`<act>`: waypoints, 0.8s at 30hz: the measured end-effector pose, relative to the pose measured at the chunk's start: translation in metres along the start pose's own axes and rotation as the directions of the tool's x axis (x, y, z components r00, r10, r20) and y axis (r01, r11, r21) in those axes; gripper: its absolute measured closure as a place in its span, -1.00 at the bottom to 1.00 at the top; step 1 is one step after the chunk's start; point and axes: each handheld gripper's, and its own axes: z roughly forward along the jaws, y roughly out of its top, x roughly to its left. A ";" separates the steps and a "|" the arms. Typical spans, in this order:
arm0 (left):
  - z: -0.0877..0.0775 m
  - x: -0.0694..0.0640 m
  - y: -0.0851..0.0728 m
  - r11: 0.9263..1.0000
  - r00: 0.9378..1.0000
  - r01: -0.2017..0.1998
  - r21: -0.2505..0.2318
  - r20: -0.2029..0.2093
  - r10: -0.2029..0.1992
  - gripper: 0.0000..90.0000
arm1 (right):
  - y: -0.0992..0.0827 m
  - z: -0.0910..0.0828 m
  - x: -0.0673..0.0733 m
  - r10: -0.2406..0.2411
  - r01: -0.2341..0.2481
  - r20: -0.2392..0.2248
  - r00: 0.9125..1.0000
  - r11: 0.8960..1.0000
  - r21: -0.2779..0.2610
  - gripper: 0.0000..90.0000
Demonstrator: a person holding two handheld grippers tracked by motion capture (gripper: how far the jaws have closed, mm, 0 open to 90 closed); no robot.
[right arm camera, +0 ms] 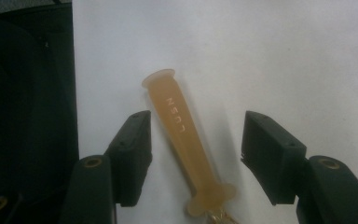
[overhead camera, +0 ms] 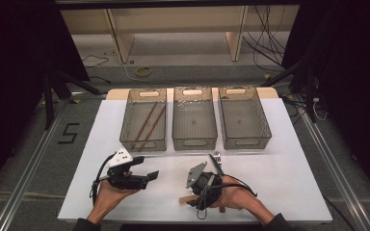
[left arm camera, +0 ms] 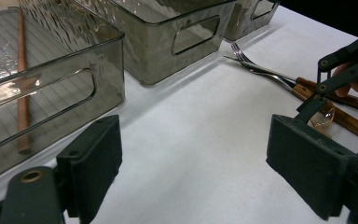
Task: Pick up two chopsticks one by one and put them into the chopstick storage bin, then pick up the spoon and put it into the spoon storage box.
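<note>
From the high view, the right gripper (overhead camera: 198,186) points down near the front edge of the white table (overhead camera: 289,187), over a small tan piece (overhead camera: 187,200) that shows just beside it, while the left gripper (overhead camera: 142,176) rests level toward the front left, jaws spread and empty; three smoky clear plastic bins (overhead camera: 194,120) line the far edge, the left one holding two brown chopsticks (overhead camera: 148,124). In the left gripper view its jaws stand wide on bare surface, and wooden-handled forks (left arm camera: 279,77) lie by the right hand. In the right gripper view, a translucent amber plastic handle (right arm camera: 182,140) lies flat between the parted jaws, closer to the left one, neither pad touching. The step looks like the pick-up: next, lower a little, centre, and close across the handle
</note>
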 end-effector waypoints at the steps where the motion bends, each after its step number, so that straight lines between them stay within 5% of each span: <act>1: 0.000 -0.001 0.000 1.000 1.000 0.002 -0.003 -0.001 -0.002 -0.61 | 0.000 0.001 0.000 -0.002 0.002 -0.001 1.000 1.000 0.004 0.00; 24: 0.000 -0.004 -0.008 1.000 0.999 -0.025 0.004 -0.021 0.026 -0.61 | 0.004 0.011 0.003 -0.050 0.051 -0.025 0.998 0.997 0.050 0.53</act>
